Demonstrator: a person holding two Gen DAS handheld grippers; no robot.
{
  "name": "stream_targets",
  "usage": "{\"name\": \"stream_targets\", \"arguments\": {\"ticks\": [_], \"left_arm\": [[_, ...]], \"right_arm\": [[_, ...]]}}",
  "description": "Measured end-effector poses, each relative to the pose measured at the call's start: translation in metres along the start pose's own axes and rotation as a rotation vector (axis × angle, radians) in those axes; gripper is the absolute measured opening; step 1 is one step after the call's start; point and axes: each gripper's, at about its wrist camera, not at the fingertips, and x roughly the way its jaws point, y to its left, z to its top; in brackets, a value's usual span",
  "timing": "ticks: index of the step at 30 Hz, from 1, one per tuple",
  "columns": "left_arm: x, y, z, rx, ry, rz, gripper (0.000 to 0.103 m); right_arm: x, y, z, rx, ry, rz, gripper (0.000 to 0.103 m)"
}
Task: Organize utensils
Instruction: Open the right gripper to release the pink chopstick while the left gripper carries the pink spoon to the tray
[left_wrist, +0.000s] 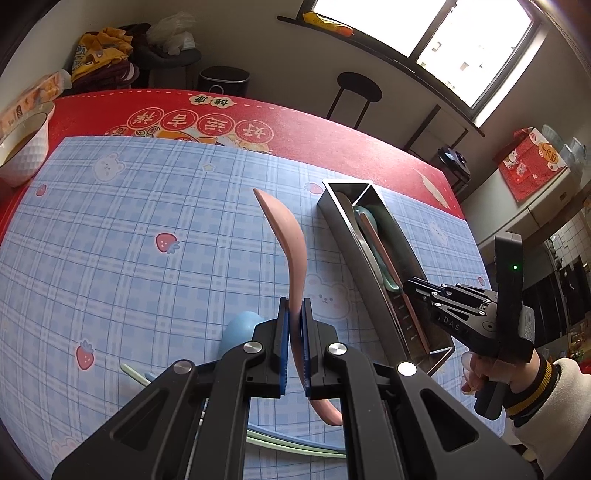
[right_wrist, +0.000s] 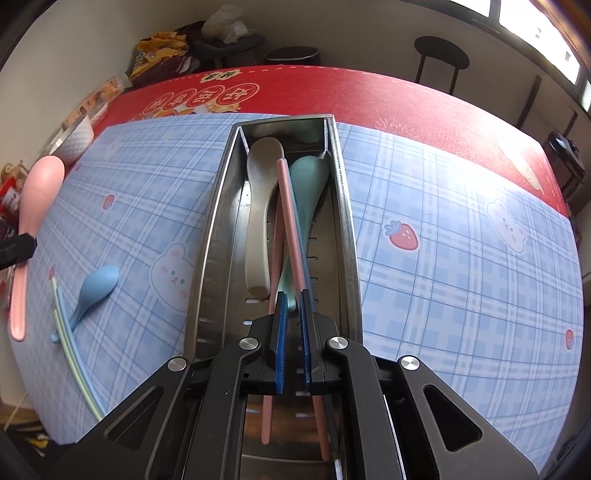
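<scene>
My left gripper (left_wrist: 294, 314) is shut on a pink spoon (left_wrist: 291, 240) and holds it above the blue checked mat, left of the steel utensil tray (left_wrist: 373, 280). The pink spoon also shows at the left edge of the right wrist view (right_wrist: 38, 192). My right gripper (right_wrist: 293, 306) hovers over the near end of the tray (right_wrist: 210, 229), its jaws a small gap apart with nothing held. The tray holds a beige spoon (right_wrist: 258, 206), a green spoon (right_wrist: 310, 188) and pink chopsticks (right_wrist: 291, 229). A blue spoon (right_wrist: 94, 288) and green chopsticks (right_wrist: 68, 332) lie on the mat.
A white bowl (left_wrist: 26, 147) stands at the mat's far left corner on the red tablecloth (left_wrist: 295, 122). A black stool (left_wrist: 358, 92) and a bin stand beyond the table. The blue mat (right_wrist: 461, 258) stretches right of the tray.
</scene>
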Motion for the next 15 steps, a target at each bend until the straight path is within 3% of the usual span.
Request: {"name": "stream_targets", "arguments": {"ticks": [15], "left_arm": [[0.026, -0.046, 0.01, 0.056, 0.054, -0.092, 0.006]], "right_arm": [[-0.05, -0.025, -0.032, 0.157, -0.083, 0.051, 0.007]]}}
